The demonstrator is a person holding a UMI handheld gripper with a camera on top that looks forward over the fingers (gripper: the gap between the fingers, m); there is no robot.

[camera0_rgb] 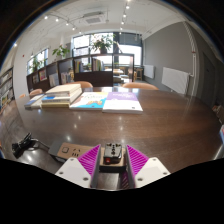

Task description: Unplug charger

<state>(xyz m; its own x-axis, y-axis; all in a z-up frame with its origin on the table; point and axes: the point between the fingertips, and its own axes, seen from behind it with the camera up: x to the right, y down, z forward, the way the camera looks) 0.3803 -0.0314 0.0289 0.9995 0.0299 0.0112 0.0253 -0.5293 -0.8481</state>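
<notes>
Item: gripper [111, 163], fingers closed in on the charger [111, 154], purple pads [90, 157] against both its sides.
Charger: dark block, held between the pads; its seating in the power strip [71, 150] cannot be told.
Power strip: pale, just beside the charger, on the wooden table [160, 125]; black cable [24, 147] beyond it.
Books [62, 95]: well beyond the charger.
Risk: a slanted pull could drag the loose strip along or slip the grip.
</notes>
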